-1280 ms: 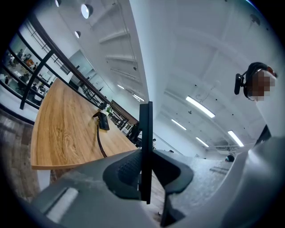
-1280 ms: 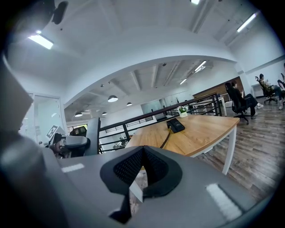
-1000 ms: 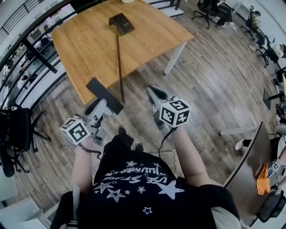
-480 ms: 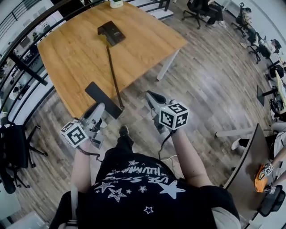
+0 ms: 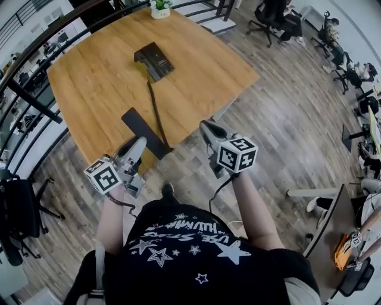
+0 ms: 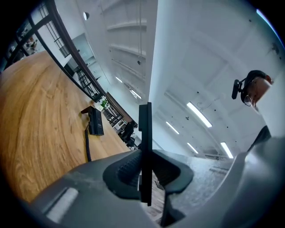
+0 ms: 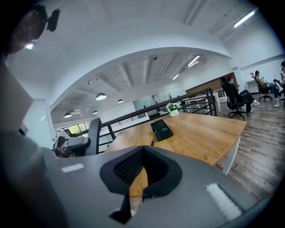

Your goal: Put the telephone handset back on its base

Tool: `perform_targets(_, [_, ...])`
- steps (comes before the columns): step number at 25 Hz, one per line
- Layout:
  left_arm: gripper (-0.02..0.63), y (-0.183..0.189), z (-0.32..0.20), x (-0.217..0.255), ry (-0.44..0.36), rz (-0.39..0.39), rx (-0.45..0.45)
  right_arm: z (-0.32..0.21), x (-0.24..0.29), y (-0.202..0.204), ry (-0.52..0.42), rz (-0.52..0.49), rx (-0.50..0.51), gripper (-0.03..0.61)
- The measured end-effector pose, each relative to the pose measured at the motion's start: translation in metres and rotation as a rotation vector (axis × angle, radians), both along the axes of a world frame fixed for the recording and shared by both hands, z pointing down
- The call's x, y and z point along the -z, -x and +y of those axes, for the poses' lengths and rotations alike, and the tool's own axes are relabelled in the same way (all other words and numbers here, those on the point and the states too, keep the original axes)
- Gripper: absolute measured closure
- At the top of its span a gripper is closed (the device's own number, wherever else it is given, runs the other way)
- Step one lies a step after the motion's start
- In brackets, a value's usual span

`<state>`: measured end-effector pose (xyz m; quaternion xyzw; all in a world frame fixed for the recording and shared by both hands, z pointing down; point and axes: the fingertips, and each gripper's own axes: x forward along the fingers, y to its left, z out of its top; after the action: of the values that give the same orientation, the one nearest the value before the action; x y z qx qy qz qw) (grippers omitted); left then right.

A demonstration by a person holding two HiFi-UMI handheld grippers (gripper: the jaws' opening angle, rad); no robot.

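Above the near edge of the bench, the fingers of the left gripper pinch the handset edge-on; those of the right gripper are closed, empty. On the way to the base near the far edge, the cord could snag, or the thinly held handset could twist loose.

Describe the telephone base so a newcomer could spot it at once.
Start at the large wooden table beside the black railing. Near its far end, short of the small potted plant, sits the telephone base, a flat black box. Only it has a dark cord, running to the handset in the left gripper.
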<state>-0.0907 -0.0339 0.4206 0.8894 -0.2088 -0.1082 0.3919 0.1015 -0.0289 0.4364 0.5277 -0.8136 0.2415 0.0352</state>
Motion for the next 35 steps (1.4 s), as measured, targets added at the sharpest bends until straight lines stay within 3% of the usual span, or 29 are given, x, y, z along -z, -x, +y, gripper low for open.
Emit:
perform_targets(12, [0.538,-0.013,-0.079,0.000,-0.001,0.027,-0.062,-0.075,0.015,-0.014,-0.017,0.044,-0.060,0.580])
perform_targets(18, [0.538,-0.029,-0.095,-0.011,0.023,0.021,-0.056,-0.096,0.006,-0.028,-0.003,0.054,-0.033,0.580])
perform_targets(29, [0.538,-0.049,-0.158,-0.017,0.064,-0.022,0.072,-0.206,-0.001,-0.040,0.002,-0.003,0.114,0.580])
perform_targets(35, [0.538,-0.082,-0.238,-0.018,0.078,-0.065,0.144,-0.297,-0.010,-0.072,0.030,-0.032,0.192,0.580])
